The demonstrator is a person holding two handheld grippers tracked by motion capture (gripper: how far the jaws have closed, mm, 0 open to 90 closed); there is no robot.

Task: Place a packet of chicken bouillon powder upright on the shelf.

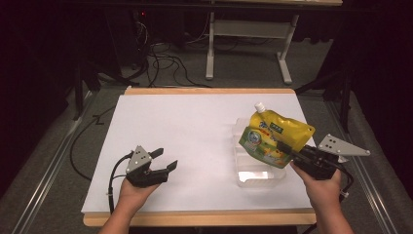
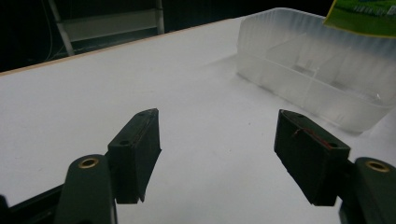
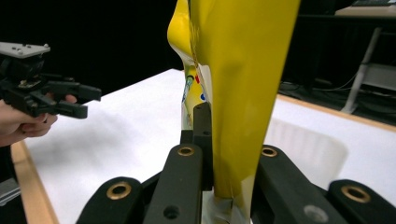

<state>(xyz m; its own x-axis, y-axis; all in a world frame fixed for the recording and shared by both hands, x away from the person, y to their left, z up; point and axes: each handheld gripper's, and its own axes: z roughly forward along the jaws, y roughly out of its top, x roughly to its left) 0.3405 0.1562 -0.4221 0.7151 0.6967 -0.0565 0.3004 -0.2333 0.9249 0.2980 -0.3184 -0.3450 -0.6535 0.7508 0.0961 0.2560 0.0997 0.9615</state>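
Pouch (image 1: 272, 139) hangs clamped in right hand-held gripper (image 1: 292, 152) above divided tray (image 2: 327, 88); left hand-held gripper (image 1: 163, 163) gapes empty.

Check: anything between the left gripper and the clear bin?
Nothing: bare white table top between left gripper and clear plastic bin, per the high view.

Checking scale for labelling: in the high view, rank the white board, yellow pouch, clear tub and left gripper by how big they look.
1. White board, by far the largest.
2. Yellow pouch and clear tub: similar, and the pouch is raised nearer the camera, so unranked.
3. Left gripper, smallest.
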